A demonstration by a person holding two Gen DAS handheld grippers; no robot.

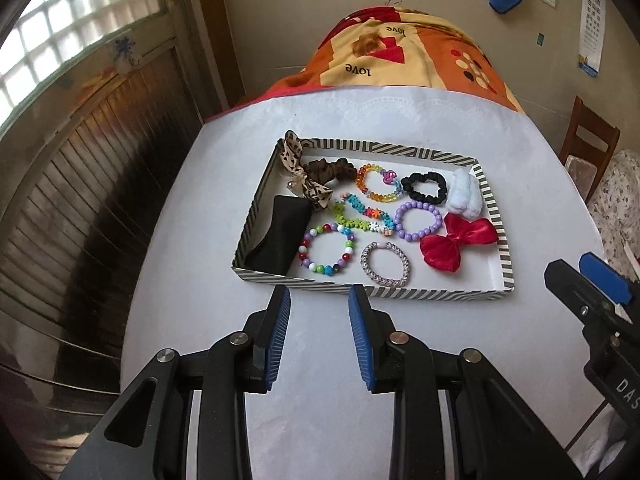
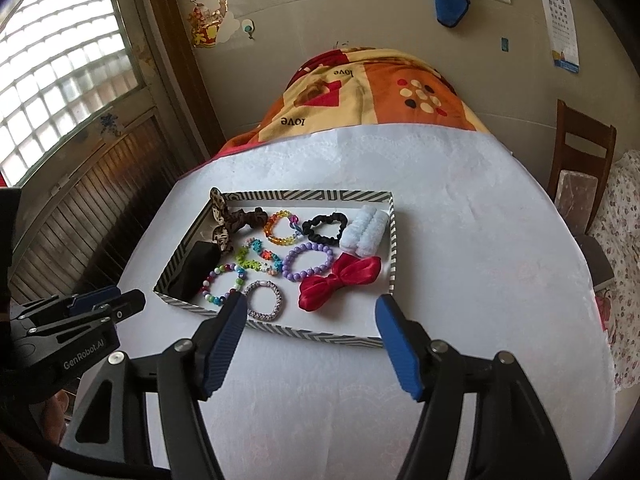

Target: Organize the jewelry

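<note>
While both grippers hang over the near part of the white table (image 1: pixel 400 128), the striped tray (image 1: pixel 372 292) sits just beyond their tips with all the jewelry inside. The left gripper (image 1: pixel 319 300) has its jaws partly apart with nothing between them. The right gripper (image 2: pixel 308 312) stands wider and holds nothing either. In the tray lie a red bow (image 1: pixel 456 240), a purple bracelet (image 1: pixel 418 222), a black scrunchie (image 1: pixel 424 186), a silver bracelet (image 1: pixel 382 262) and a black case (image 1: pixel 280 232) at the left wall.

black hand-held gripper (image 1: pixel 319 304), ribbed blue pads (image 1: pixel 280 336)
</note>
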